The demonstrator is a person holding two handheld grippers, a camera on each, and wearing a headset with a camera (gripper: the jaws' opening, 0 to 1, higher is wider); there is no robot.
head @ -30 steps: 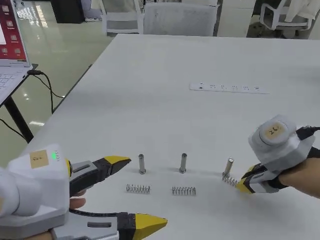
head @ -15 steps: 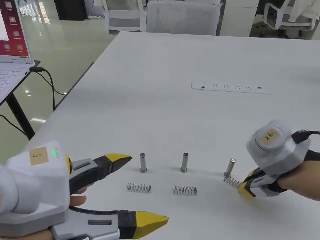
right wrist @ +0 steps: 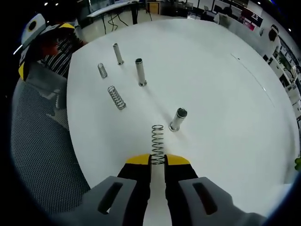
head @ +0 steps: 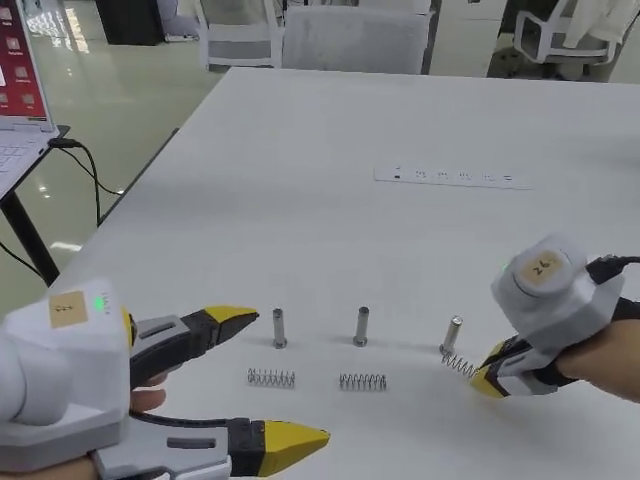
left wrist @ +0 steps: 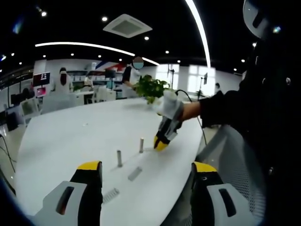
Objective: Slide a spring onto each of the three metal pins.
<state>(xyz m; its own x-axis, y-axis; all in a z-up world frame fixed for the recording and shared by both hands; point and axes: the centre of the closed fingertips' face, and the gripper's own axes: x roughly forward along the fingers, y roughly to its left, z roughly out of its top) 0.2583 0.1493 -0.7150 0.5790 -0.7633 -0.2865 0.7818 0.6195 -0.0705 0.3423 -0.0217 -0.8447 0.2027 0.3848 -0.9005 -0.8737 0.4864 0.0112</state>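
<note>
Right claw point(right wrist: 157, 161) grips spring point(right wrist: 157, 138) pointing toward pin point(right wrist: 178, 118).

The right claw point(right wrist: 158, 161) hides the held spring's point(right wrist: 157, 139) near end.

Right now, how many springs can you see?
3. The left spring lies before the left pin, the middle spring before the middle pin, and the right tool grips the third spring beside the right pin.

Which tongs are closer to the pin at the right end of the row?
Right. The right tongs, shut on a spring, sit beside the right-end pin; the left tongs hang open past the leftmost pin.
</note>
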